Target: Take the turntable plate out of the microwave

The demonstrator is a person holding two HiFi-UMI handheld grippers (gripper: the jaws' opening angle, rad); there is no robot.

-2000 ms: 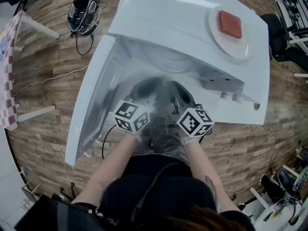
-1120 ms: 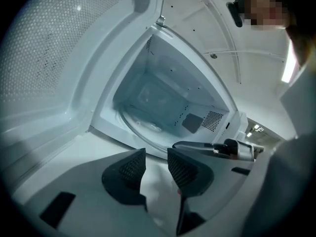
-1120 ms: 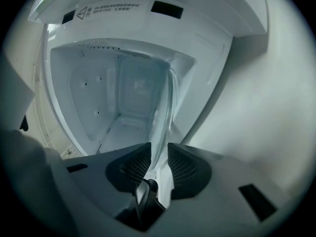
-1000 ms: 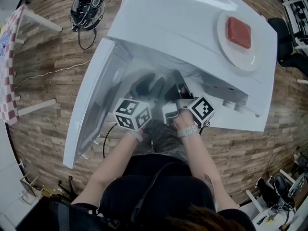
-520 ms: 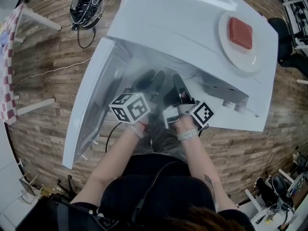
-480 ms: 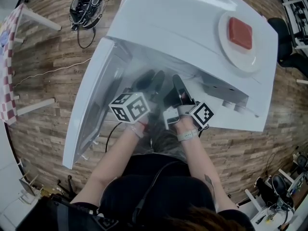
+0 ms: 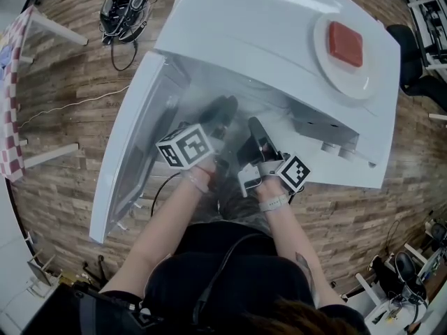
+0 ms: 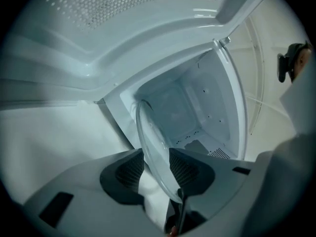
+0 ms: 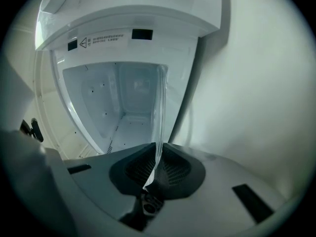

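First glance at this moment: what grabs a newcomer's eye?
The clear glass turntable plate is held on edge at the mouth of the open microwave, clamped in the right hand-held gripper. The left hand-held gripper, whose jaws have just been opening, has it loosely between them. On the microwave's top, at the head view's upper right, a white plate carries a red block.

The turntable plate (image 8: 150, 147) is before the microwave's (image 7: 265, 33) open cavity. Its door (image 7: 129, 138) stands at the left. A dish (image 7: 353, 75) sits on top, right.
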